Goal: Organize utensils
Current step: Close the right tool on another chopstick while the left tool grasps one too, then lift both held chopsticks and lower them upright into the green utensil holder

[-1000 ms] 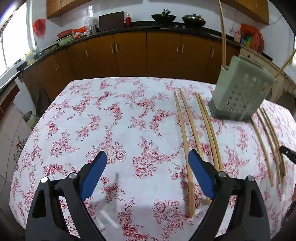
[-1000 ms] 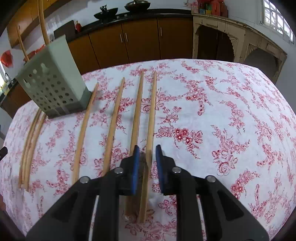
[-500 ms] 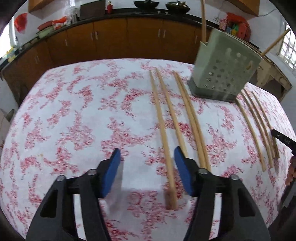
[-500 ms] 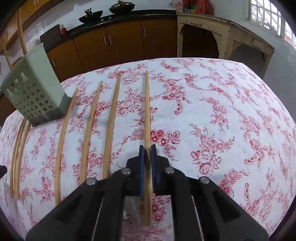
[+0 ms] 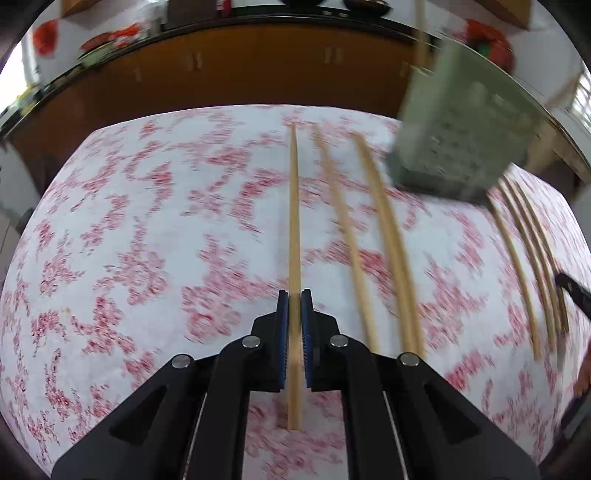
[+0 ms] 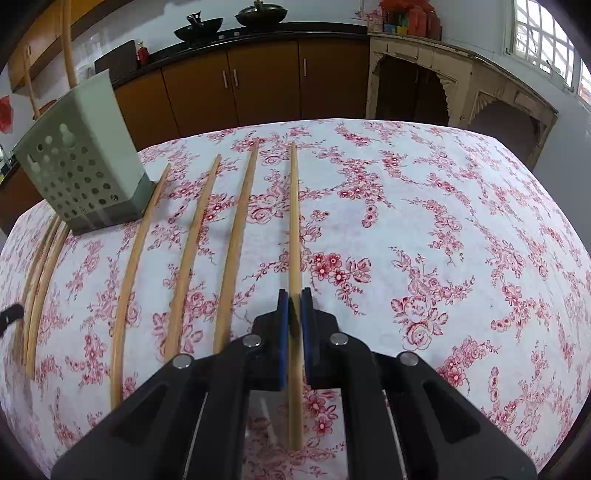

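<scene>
**Count: chopsticks and holder**

Right view: one right-held chopstick (image 6: 293,221) in the right gripper (image 6: 294,297). Three loose chopsticks (image 6: 232,251) lie to its left. One perforated holder (image 6: 81,173) contains two upright sticks (image 6: 68,44). Far-left chopsticks (image 6: 44,258) beyond it: at least two.

Left view: one left-held chopstick (image 5: 294,221) in the left gripper (image 5: 294,297). Others too blurred to count.

home kitchen | wooden cabinets (image 6: 266,81) | woks (image 6: 260,14) on black counter (image 6: 258,31)

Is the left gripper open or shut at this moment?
Shut. The left gripper has its blue pads pressed on both sides of a chopstick, with no gap visible.
</scene>
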`<state>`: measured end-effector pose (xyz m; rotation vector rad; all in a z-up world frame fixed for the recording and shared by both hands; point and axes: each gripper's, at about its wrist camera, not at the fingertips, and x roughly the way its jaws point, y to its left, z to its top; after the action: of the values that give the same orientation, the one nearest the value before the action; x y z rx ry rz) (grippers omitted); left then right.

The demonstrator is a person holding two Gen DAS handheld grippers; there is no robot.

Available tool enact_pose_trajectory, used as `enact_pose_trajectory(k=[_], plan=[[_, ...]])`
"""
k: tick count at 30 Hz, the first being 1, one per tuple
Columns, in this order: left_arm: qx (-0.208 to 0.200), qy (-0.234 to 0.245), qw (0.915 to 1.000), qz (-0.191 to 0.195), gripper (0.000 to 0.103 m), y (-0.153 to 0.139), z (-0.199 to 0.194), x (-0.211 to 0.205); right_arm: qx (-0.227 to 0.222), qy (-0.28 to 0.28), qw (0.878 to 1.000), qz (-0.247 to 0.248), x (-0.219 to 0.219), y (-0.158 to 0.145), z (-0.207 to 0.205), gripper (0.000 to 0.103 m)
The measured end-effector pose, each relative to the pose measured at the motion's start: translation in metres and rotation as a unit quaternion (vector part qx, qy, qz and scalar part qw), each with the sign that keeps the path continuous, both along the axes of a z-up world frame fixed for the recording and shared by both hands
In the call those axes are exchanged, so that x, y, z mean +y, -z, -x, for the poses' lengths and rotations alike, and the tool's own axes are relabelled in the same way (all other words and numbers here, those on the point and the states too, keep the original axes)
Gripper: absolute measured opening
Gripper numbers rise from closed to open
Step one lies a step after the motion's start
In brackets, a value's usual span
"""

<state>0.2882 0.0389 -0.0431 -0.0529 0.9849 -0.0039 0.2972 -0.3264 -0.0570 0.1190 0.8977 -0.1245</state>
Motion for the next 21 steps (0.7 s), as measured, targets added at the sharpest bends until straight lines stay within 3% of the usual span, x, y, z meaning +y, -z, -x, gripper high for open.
enact_pose_trajectory(k=[8,21], plan=[[-0.009,0.018,0.9983,0.055,0.008,0.0,0.006,0.022,-0.01,-0.003,1.0,-0.013,-0.006,0.002,0.007,0.008],[-0.004,0.026,0.999,0.036,0.008,0.002,0.017,0.016,-0.004,-0.004,1.0,-0.021,-0.006,0.001,0.02,0.009]])
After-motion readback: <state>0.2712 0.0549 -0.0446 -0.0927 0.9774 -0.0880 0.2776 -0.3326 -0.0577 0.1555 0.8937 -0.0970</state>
